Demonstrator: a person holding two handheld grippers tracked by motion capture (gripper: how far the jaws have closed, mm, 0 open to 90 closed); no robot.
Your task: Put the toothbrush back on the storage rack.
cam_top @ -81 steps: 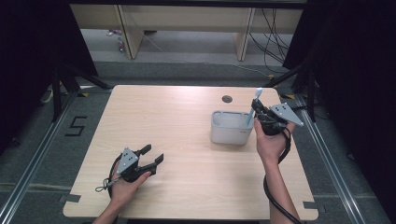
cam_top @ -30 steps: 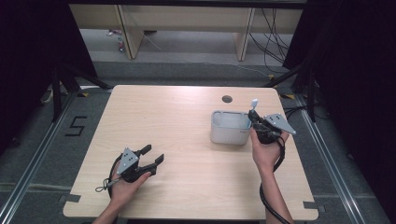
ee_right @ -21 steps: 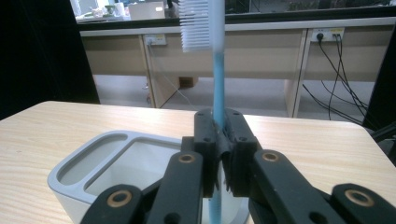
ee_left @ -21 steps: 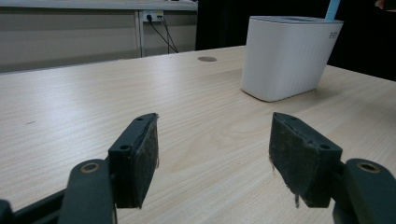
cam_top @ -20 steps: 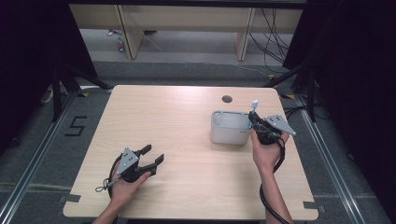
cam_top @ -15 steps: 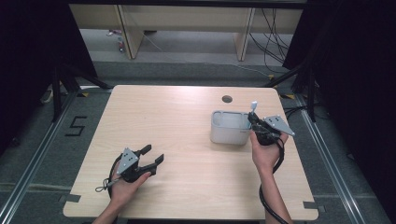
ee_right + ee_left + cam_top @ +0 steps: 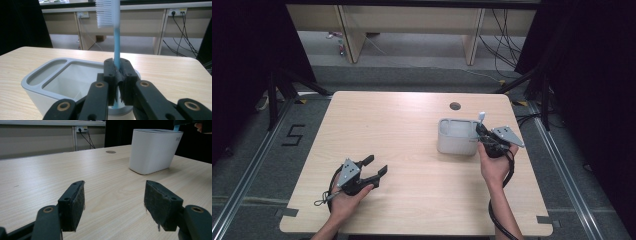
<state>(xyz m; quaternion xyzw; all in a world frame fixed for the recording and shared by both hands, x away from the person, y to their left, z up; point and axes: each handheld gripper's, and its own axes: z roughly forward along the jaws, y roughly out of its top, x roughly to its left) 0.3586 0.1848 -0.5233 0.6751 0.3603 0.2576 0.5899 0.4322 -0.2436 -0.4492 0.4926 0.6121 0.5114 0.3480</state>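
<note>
A blue-handled toothbrush [image 7: 116, 45] with white bristles stands upright in my right gripper [image 7: 117, 75], whose jaws are shut on its handle. Its lower end reaches down over the right end of a white holder [image 7: 50, 82] with separate compartments. From above, the right gripper [image 7: 484, 134] sits at the holder's [image 7: 451, 142] right side, and the toothbrush [image 7: 481, 119] head sticks up above the rim. My left gripper [image 7: 374, 166] rests on the table near the front left, open with nothing between its pads [image 7: 75, 203]. The holder [image 7: 152, 152] stands far ahead of it.
The wooden table [image 7: 412, 150] has a round cable hole [image 7: 455, 106] near its far edge. Dark curtains stand at both sides, and cables hang by the shelving behind the table.
The right gripper has come down and slightly toward me with the toothbrush, bringing it lower at the holder's right end. The left gripper has stayed put.
</note>
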